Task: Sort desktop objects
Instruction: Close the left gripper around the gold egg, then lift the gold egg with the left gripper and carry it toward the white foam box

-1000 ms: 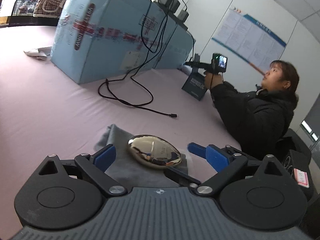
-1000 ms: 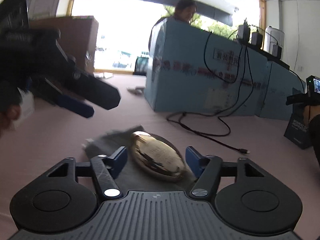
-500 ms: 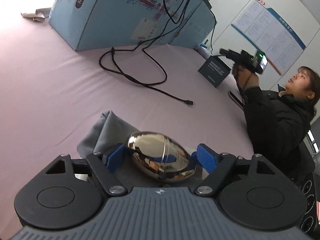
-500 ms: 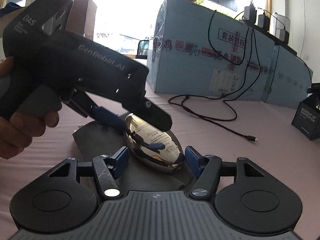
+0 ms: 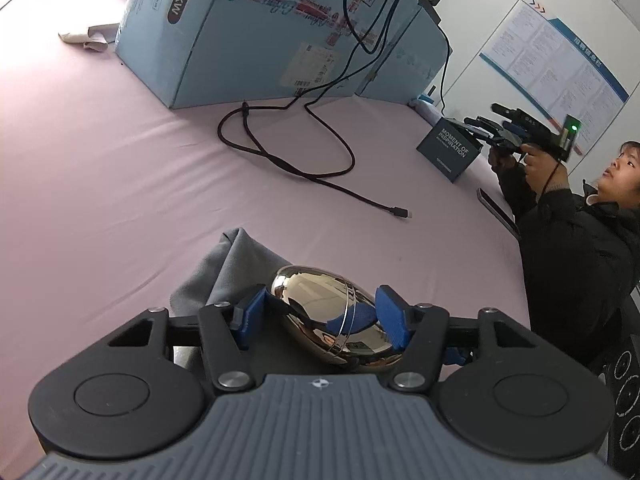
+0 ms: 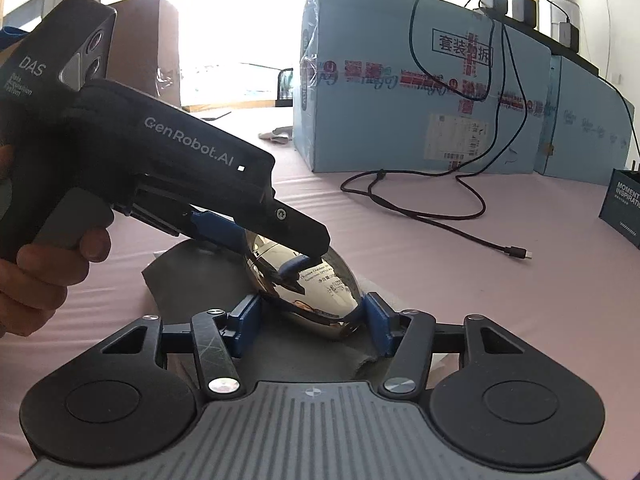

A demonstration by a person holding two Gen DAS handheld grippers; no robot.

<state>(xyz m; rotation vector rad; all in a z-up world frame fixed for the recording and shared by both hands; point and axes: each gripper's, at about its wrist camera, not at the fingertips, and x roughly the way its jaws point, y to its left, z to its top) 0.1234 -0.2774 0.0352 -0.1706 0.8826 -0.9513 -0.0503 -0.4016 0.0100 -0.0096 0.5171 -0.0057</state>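
Observation:
A mirror-bright, egg-shaped metal case lies on a grey cloth spread on the pink tabletop. My left gripper is shut on the case, its blue pads pressing both sides. In the right wrist view the left gripper slants down from the left onto the far half of the case, held by a hand. My right gripper is shut on the case's near end, a pad against each flank. The cloth shows beneath.
Two big light-blue cartons stand behind, and a black cable trails from them across the table. A dark box sits at the right. Beside it a seated person holds up another gripper device. Crumpled white paper lies far left.
My left gripper came down over the case and narrowed from wide open until its pads met the case. The right gripper's fingers also drew in a little around the near end.

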